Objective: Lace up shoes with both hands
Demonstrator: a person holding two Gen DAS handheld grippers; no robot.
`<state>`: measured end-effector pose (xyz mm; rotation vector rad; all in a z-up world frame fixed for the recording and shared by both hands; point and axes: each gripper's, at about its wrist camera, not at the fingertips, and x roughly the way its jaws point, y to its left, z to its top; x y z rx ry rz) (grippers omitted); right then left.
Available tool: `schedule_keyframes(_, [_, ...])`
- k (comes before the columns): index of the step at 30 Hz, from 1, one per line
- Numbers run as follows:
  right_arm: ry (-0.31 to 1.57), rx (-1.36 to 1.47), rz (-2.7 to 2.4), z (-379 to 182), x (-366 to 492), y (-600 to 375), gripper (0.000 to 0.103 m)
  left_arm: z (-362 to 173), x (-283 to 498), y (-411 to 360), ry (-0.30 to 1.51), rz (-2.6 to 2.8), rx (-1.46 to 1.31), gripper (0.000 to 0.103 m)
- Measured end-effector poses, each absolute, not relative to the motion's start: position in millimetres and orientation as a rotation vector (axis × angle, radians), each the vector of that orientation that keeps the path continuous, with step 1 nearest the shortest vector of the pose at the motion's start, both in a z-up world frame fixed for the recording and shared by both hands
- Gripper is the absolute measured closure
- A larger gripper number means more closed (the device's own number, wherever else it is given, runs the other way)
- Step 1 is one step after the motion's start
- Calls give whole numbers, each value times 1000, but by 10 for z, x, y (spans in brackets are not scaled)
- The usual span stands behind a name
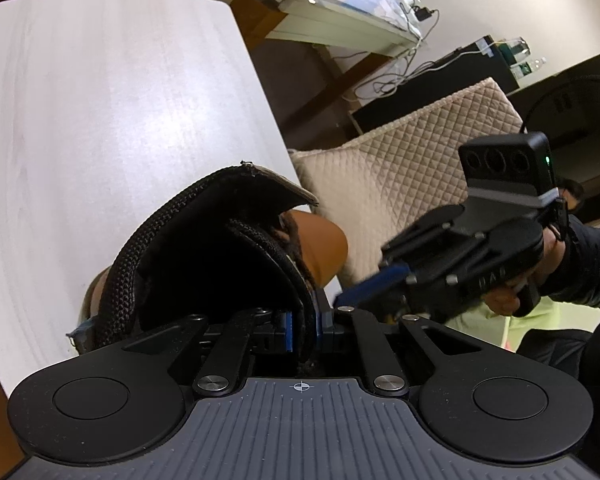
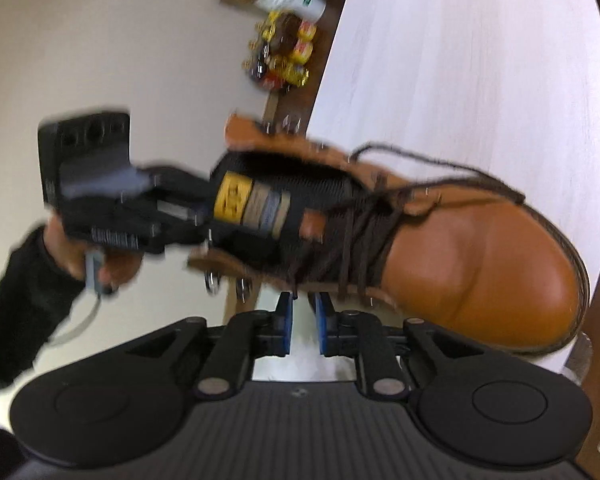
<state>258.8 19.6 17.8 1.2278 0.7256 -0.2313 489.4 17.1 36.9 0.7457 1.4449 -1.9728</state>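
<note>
A tan leather boot (image 2: 480, 264) with dark brown laces (image 2: 380, 216) lies on the white table (image 2: 460, 60), toe toward the right of the right wrist view. My left gripper (image 1: 304, 320) is shut on the boot's black padded tongue (image 1: 204, 248); it also shows at the boot's mouth (image 2: 202, 220). My right gripper (image 2: 304, 312) stands open just below the laced side of the boot. A loose lace end hangs at its tips and bare table shows between the pads. From the left wrist view the right gripper (image 1: 356, 292) sits close beside the boot's tan heel (image 1: 324, 248).
A beige quilted chair back (image 1: 412, 152) stands past the table edge, with a desk and cables (image 1: 340, 12) behind it. Snack packets and a paper cup (image 2: 284, 52) lie beyond the table's far side. A person's hand (image 1: 504, 300) in a dark sleeve holds the right gripper.
</note>
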Motion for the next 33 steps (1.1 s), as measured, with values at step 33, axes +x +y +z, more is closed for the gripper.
schedule_keyframes(33, [758, 1437, 1, 45, 2494, 1192, 100, 1111, 4948, 1141, 1248, -1881, 668, 92])
